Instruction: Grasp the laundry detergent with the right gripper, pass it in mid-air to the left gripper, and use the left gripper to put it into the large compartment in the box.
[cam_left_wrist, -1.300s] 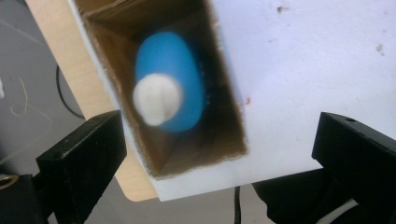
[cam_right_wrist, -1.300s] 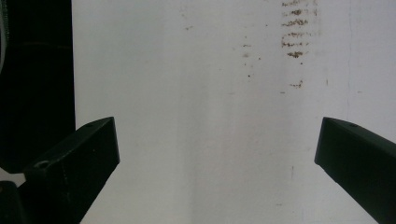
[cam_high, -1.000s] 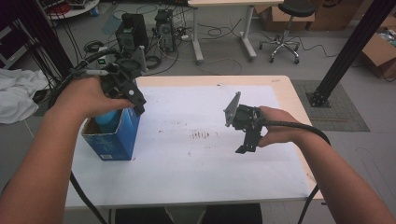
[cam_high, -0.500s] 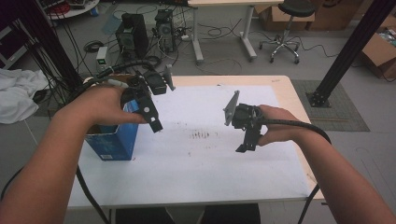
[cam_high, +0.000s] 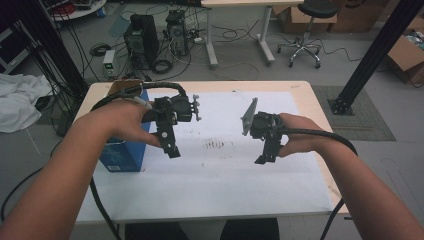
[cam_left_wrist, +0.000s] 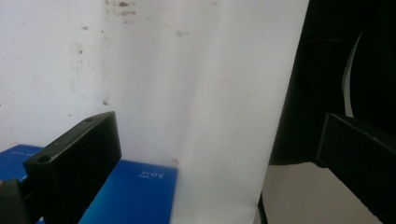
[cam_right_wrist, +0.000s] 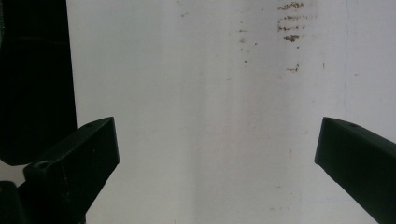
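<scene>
A blue cardboard box (cam_high: 123, 155) stands open-topped at the left side of the table. My left gripper (cam_high: 170, 144) hangs just right of it, above the white sheet (cam_high: 225, 175), pointing down. In the left gripper view my left gripper (cam_left_wrist: 219, 135) is open with nothing between its jaws, and the blue box (cam_left_wrist: 135, 196) lies below at lower left. My right gripper (cam_high: 265, 152) hovers over the sheet right of centre. In the right gripper view my right gripper (cam_right_wrist: 215, 135) is open and empty above the stained white sheet (cam_right_wrist: 205, 84).
Brown smudges (cam_high: 215, 145) mark the sheet between the two grippers. The wooden table edge (cam_high: 320, 125) runs along the right. Behind the table the floor holds computer towers (cam_high: 140, 35), cables and an office chair (cam_high: 305, 30). A black post (cam_high: 370, 55) stands at the right.
My left gripper has moved right, from above the blue box to beside it over the white sheet. The right gripper has stayed in place.
</scene>
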